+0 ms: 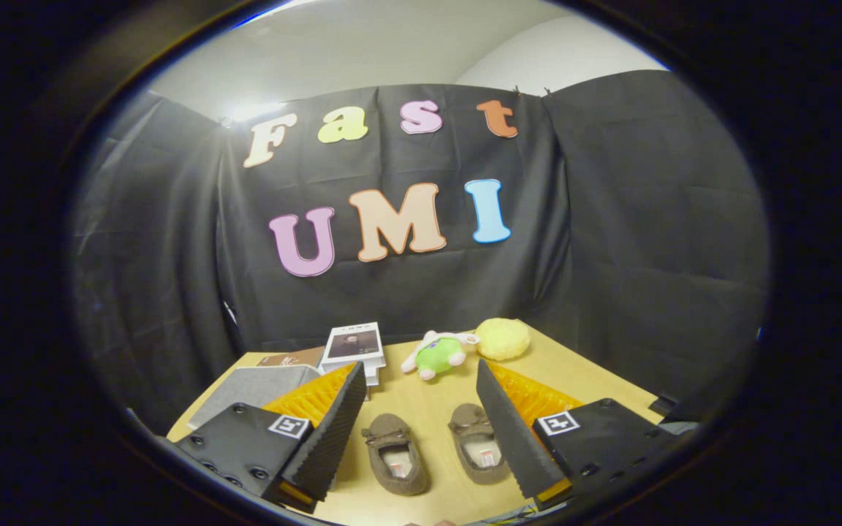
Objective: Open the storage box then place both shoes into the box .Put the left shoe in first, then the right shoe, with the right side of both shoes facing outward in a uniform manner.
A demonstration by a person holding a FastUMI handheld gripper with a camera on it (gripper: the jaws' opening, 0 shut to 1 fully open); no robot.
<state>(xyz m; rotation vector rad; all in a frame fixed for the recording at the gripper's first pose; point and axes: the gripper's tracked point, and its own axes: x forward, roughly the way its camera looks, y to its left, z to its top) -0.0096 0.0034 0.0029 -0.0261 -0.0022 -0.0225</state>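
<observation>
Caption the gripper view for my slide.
Open claw hovers above two brown shoes on the table, grey storage box still closed.

- green and white plush toy point(438, 353) on the wooden table point(574, 376)
- yellow round fluffy thing point(502, 338) just beside the plush
- stack of books point(352, 349) near the plush
- brown flat item point(294, 359) beside the books

A staged recording booth, not a lived-in room: black cloth point(611, 219) hangs as the wall on every side of a pale wooden bench point(428, 409), with a plain white ceiling point(362, 51) above it. Household props lie on the bench: a pair of brown slippers point(395, 453), a grey storage box point(253, 387) at the left edge, a stack of books point(351, 347), a green plush toy point(437, 354) and a yellow plush ball point(503, 338) near the far edge.
</observation>
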